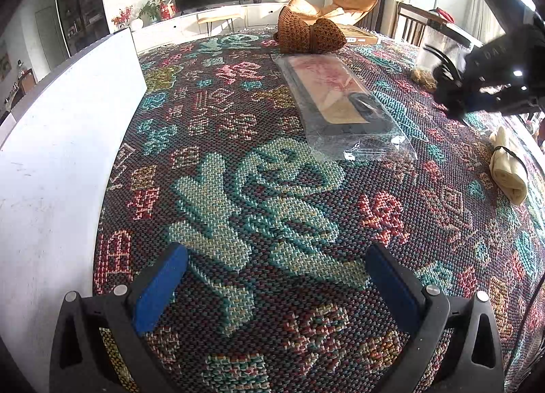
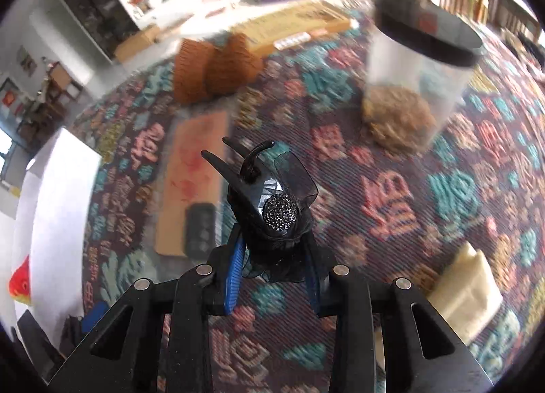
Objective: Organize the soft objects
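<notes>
Carrying a black hair claw clip (image 2: 269,209) above the table was the step in hand: the clip, with a sheer bow and a glittery stud, was pinched between the blue pads of the right gripper (image 2: 272,270), clear of the cloth. The left gripper (image 1: 272,277) was held low over the cloth with its jaws wide apart and nothing between them. The next move was judged to be a set-down, possibly into the clear lidded container (image 2: 419,62) or beside the woven basket (image 1: 306,33); which one could not be told. A careful release was called for, since the clip's teeth could snag the weave. A rolled cream cloth (image 1: 509,168) and a bagged flat item (image 1: 344,103) were left lying on the patterned woven tablecloth (image 1: 238,188). A white board (image 1: 51,154) was seen at the left edge. A TV, plants and chairs were seen behind, in a sunlit living room.
</notes>
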A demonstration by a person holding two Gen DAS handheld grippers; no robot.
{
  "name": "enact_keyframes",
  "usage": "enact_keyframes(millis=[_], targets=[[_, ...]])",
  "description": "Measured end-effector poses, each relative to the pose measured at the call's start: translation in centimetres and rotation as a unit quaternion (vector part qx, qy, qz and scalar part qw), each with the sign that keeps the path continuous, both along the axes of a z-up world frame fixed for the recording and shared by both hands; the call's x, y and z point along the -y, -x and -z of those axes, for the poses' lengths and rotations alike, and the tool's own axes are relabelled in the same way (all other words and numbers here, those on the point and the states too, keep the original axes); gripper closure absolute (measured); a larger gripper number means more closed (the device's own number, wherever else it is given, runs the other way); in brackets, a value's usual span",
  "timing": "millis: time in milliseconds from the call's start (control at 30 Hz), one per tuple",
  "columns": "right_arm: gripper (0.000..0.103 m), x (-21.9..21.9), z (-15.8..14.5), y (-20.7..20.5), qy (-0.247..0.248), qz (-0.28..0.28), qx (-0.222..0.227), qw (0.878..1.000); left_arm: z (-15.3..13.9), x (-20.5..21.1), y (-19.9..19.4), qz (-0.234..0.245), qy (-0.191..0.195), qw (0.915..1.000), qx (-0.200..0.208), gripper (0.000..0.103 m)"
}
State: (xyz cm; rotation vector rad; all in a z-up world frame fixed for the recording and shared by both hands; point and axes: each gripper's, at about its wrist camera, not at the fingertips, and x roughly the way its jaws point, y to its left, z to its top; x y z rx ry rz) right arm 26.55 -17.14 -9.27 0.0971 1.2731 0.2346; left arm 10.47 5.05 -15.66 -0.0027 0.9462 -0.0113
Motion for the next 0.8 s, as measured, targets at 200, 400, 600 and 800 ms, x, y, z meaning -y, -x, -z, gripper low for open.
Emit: enact_keyframes(millis=[200,400,600,800], targets=[[0.045,1.8,2.7,0.6,-0.006,0.027,-0.006,1.0,-0.2,0.1,-0.2,0.001,-0.001,0.9999,-0.012,0.0],[0.03,1.2,2.4,2.2,-0.002,0.034,0.061,0.998,-2.7,0.6,-2.3,-0.002,0.116,0.9927,-0.034,0.0],[0.026,2.0,2.0,5.2,-0.011,0.049,0.111,0.992,-4.6,1.9,-11.4,-0.008,0.135,0.9897,-0.045,0.0],[0.026,1.0,3.1,7.7,0.038,0.036,0.173,0.984,-2.7,5.1,-17.7,0.003,0.061,0.9955,-0.073,0.0]])
